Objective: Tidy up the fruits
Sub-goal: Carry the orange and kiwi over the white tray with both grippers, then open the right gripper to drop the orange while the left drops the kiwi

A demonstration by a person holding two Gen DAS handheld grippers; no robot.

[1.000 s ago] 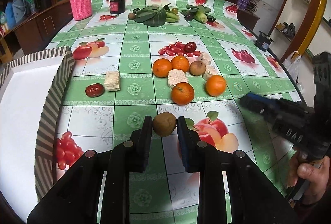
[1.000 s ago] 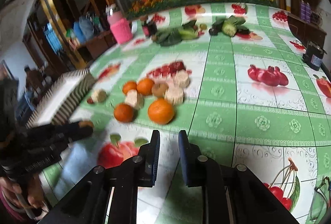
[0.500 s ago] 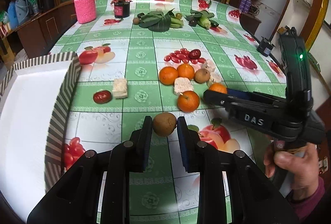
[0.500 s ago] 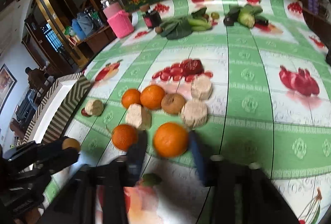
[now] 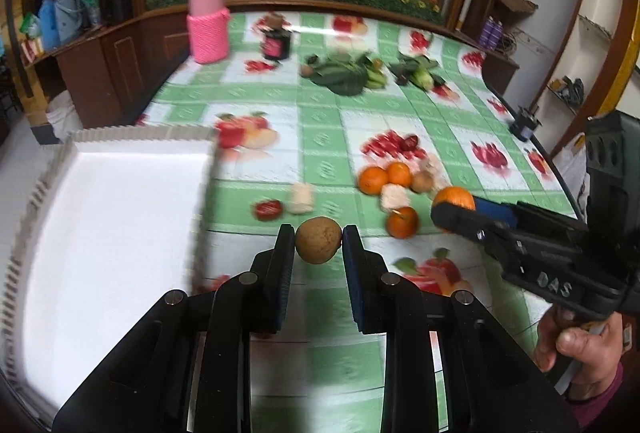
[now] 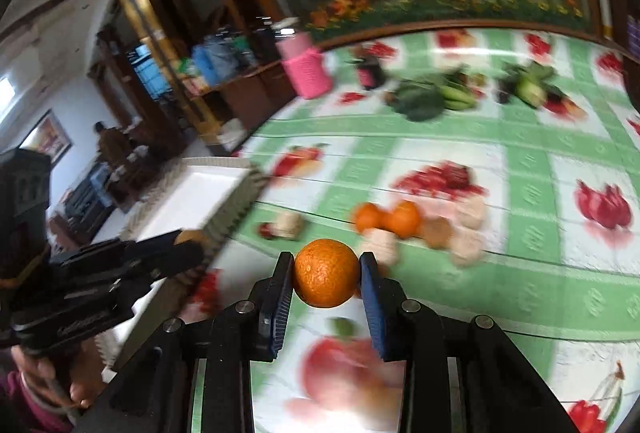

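Right now you carry a fruit in each hand: your left gripper (image 5: pixel 318 239) is clamped on a brown kiwi (image 5: pixel 318 240), and your right gripper (image 6: pixel 326 273) pinches an orange (image 6: pixel 326 273) across its middle, both lifted off the table (image 5: pixel 320 137). Judging by looks, the kiwi is light, soft and easily bruised, so keep the squeeze gentle at its widest part; the orange is firmer but round and could roll out. Your left view shows the white tray's (image 5: pixel 100 225) bare floor at the table's left edge; your right view shows only its far corner, blurred, plus the left-behind oranges (image 6: pixel 386 219) mid-table.
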